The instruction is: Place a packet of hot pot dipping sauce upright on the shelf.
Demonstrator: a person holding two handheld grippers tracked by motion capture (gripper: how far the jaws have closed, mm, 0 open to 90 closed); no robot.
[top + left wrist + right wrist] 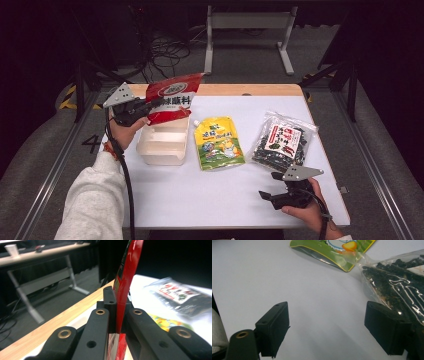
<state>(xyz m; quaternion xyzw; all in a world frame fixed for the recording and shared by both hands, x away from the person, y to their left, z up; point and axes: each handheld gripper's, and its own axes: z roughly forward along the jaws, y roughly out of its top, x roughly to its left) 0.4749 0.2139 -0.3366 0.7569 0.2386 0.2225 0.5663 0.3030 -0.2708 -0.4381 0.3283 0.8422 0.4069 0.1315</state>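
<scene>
- The red pouch [171,98] was seen edge-on in the left gripper view, its print unreadable there.
- Three pouches in all: the red, a yellow-green pouch [218,142] mid-table, and a clear bag of dark bits [283,140] toward the right edge.
- One white tray [162,146] sat near the left edge.
- The left gripper [148,107], raised above the tray, pinched the red pouch.
- The right gripper [268,187] rested wide apart and empty by the near right corner.

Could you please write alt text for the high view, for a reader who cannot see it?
The left gripper holds a red pouch up above a white container on a white table. A green-yellow spouted pouch and a clear bag of dark bits lie flat; the right gripper rests open near the front edge.
</scene>
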